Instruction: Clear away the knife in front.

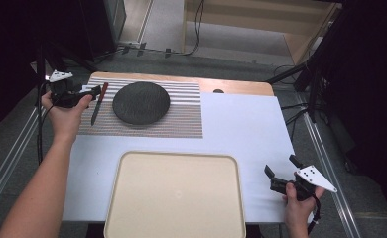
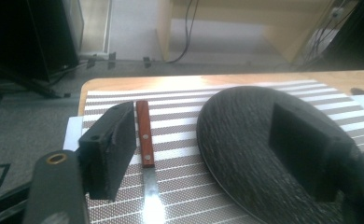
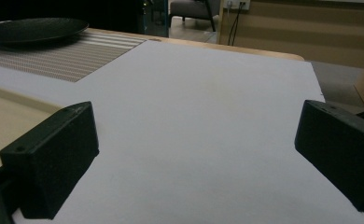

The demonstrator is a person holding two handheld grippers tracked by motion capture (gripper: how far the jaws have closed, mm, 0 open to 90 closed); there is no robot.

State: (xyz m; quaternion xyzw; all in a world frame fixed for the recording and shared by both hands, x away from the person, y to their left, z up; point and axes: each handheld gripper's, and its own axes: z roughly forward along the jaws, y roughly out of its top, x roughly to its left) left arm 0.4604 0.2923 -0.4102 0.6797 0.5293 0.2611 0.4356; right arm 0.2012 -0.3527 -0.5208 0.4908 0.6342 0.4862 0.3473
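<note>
Knife work is what your left hand is set up for: the table knife with the reddish-brown wooden handle and steel blade (image 1: 99, 103) lies on the striped woven placemat (image 1: 181, 119) in the upper left of the high view, handle pointing away from you, just left of the round black textured plate (image 1: 141, 102) and apart from it. Your left gripper (image 1: 96, 90) sits at the handle end, and in the left gripper view the handle (image 2: 144, 133) lies in the gap close beside the left-hand jaw, while the other jaw hangs over the plate (image 2: 245, 140). Its jaws are still spread, with no pad pressing on the wood that I can see, so nothing is pinched yet. Coming at the handle rather than the blade makes sense to me, since the wood gives the pads a thicker, less slippery hold. Your right gripper (image 1: 281, 171) waits at the lower right of the high view, over the white sheet (image 1: 241, 129) beside the empty beige plastic tray (image 1: 176, 196), jaws wide and holding nothing. The tray sits nearest you in the lower centre, probably as the place things get set.
</note>
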